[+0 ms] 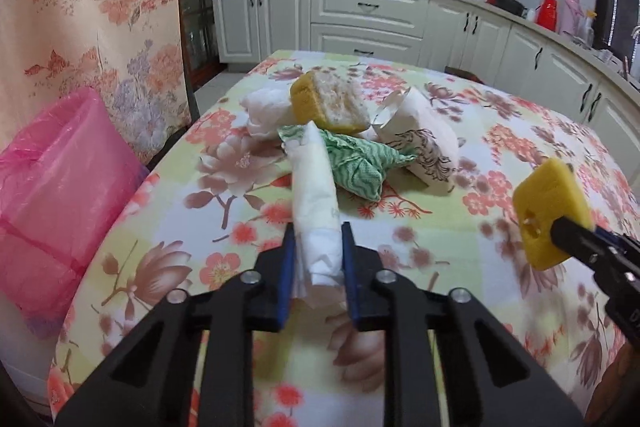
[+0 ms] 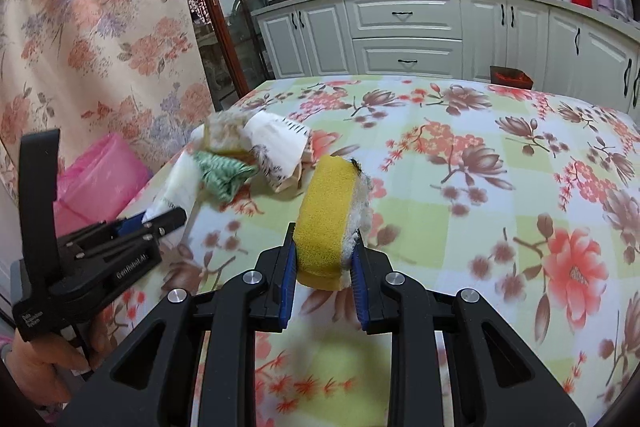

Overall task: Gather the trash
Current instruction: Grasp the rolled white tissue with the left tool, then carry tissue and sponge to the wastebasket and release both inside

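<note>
The left gripper [image 1: 319,231] is clamped on one rolled white tissue [image 1: 316,195]; the right gripper [image 2: 325,243] pinches one yellow sponge [image 2: 326,223]. On the surface [image 2: 460,187] ahead lie a second sponge [image 1: 332,103], one green cloth [image 1: 360,163] and one printed paper cup [image 1: 424,147].

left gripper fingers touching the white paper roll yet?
Touching. Left wrist view: both blue fingers of the left gripper press the sides of the white paper roll, no gap.
</note>
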`<state>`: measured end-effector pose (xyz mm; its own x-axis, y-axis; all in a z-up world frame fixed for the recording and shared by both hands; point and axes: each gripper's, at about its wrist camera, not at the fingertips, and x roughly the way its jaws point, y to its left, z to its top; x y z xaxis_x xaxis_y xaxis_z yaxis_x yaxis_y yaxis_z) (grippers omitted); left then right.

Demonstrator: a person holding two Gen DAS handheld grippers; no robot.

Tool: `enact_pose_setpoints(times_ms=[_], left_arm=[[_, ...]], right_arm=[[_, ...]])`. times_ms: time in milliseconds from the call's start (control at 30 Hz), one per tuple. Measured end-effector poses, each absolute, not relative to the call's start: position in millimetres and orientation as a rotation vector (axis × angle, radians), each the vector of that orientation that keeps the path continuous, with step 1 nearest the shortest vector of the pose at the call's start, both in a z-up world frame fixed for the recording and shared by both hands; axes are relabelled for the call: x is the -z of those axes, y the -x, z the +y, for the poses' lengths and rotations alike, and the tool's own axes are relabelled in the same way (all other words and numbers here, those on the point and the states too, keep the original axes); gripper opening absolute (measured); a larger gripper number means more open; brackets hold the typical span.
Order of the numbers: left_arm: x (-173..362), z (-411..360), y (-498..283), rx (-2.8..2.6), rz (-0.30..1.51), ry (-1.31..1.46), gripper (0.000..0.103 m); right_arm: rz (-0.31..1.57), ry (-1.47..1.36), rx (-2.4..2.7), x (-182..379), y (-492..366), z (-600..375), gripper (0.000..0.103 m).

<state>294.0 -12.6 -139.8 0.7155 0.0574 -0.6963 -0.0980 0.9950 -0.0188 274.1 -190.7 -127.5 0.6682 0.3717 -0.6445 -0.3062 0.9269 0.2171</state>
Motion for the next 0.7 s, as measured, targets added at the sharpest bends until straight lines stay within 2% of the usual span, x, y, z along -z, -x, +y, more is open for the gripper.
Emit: enact_pose_setpoints(times_ms=[700], left_arm=[[115.2,21.8,-211.9,-0.034,0.617,0.029,0.017]], right_arm=[[0.723,-0.008,-0.531,119.8,-240.3,-125.9,0.025]])
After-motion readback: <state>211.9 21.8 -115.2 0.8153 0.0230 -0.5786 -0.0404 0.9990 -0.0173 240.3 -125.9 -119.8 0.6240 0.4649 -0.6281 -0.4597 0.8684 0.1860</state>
